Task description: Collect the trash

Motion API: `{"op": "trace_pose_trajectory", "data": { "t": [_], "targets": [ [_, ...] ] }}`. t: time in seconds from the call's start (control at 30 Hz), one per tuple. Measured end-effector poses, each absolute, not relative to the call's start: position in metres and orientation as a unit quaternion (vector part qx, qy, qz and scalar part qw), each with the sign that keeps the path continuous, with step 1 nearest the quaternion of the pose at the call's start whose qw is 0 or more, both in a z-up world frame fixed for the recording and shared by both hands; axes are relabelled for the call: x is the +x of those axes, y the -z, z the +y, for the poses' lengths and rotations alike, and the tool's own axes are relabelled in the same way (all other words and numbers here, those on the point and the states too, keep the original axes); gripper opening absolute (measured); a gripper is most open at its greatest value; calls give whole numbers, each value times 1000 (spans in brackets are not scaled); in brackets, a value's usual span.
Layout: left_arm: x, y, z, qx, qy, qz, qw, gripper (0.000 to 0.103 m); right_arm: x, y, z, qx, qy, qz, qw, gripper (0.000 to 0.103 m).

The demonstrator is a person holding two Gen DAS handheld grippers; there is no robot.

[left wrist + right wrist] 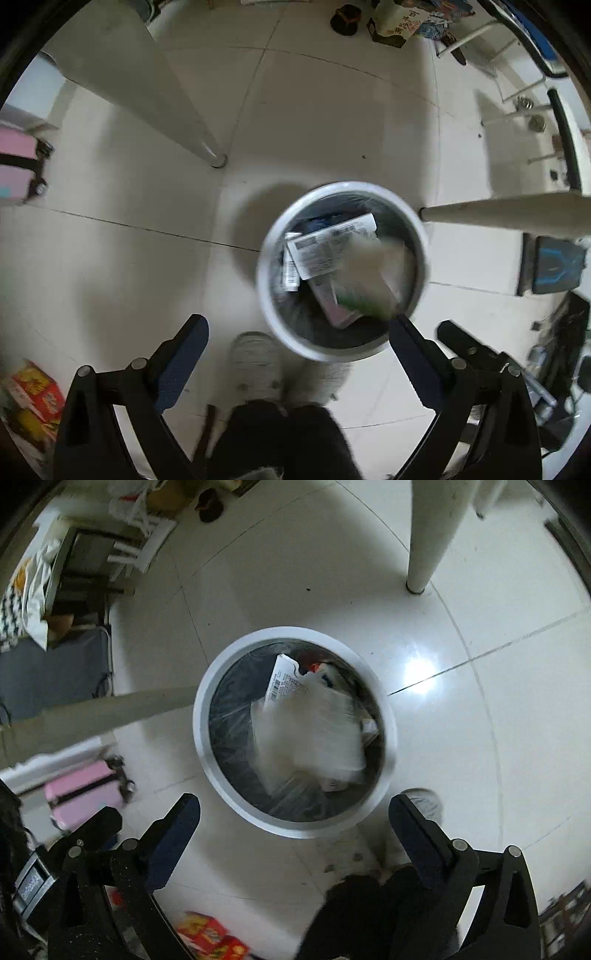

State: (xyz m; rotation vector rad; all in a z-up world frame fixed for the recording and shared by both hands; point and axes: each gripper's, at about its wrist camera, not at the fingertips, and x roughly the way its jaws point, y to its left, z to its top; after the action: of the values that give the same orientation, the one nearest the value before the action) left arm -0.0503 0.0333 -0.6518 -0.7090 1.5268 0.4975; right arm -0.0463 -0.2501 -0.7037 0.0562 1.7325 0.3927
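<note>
Left wrist view: the left tool (297, 330) is pointed straight down above the floor (129, 184), jaws wide apart, nothing between them; the white bin (264, 280) sits just ahead, packed with blurred wrappers (332, 243); a grey shoe (255, 365) is seen below.

Right wrist view: the right tool (293, 810) is tilted steeply downward, jaws apart and empty; a pale bag (314, 727) is seen blurred over the bin's trash; a pink suitcase (83, 790) stands at left.

Both wrist views look steeply down from above, fairly near the tiled floor (314, 122). Each frames the same round bin (266, 280) between its own fingers. Shared: bin (201, 716), floor, pink suitcase (83, 790).
</note>
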Motion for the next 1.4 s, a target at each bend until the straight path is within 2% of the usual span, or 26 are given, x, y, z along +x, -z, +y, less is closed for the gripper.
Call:
{"op": "trace_pose_trajectory", "data": {
  "t": [0.13, 0.33, 0.97, 1.17, 1.4],
  "targets": [
    [-59, 618, 25, -260, -236, 670, 654, 100, -51, 669, -249, -47, -165, 739, 651, 103],
    [-70, 546, 11, -228, -238, 666, 670, 100, -66, 580, -256, -100, -165, 714, 673, 103],
    [-132, 265, -26, -249, -187, 616, 724, 100, -142, 252, -292, -102, -265, 673, 683, 103],
    [-143, 204, -37, -255, -161, 593, 747, 100, -158, 168, -305, -95, -299, 652, 690, 103],
    [-154, 151, -50, -270, -133, 571, 764, 100, -172, 101, -319, -75, -328, 637, 694, 103]
  ]
}}
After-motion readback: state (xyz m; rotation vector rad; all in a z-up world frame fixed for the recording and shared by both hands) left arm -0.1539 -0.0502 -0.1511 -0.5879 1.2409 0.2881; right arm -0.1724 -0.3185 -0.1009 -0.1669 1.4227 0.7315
